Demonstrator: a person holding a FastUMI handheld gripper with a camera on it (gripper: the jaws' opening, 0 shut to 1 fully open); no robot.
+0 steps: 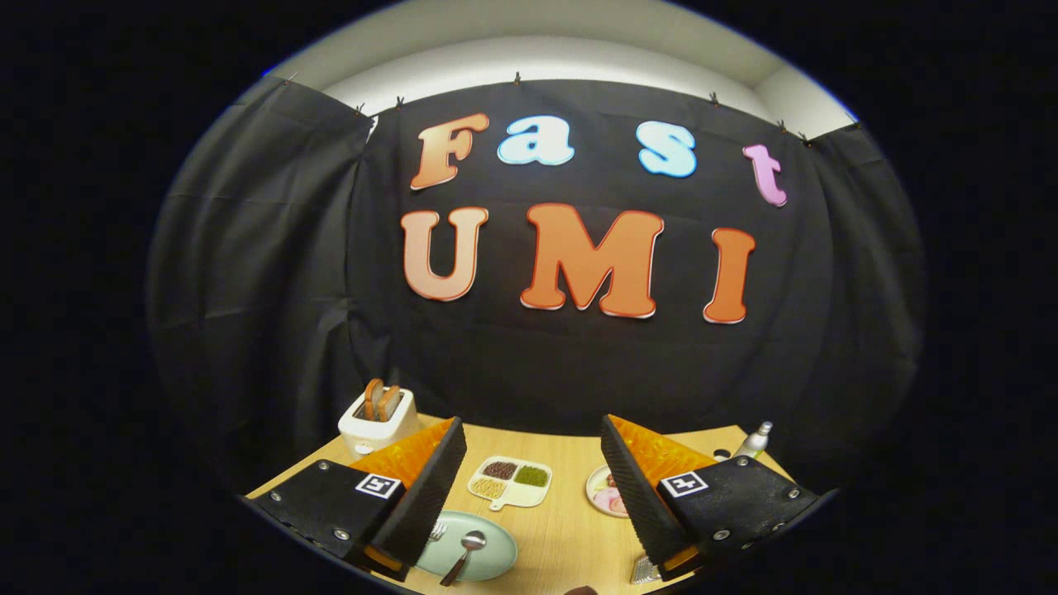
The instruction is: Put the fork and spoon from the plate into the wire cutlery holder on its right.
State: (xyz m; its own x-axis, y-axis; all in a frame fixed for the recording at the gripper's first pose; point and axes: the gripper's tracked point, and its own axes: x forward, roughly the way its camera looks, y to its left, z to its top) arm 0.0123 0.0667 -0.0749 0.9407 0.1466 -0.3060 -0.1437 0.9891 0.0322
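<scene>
Nothing moved yet — fork point(437, 530) and spoon point(464, 554) lie on the plate point(494, 559); gripper point(529, 487) fingers spread wide, empty, wire cutlery holder point(644, 569) unfilled.

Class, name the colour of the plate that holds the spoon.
Pale green plate, clearest in the gripper view; spoon lies on it, between the open gripper jaws.

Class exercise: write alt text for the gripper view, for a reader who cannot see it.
An open gripper hangs above a wooden table, holding nothing. Between its fingers lies a pale green plate with a spoon and fork; beyond sit a snack tray and toaster.
</scene>
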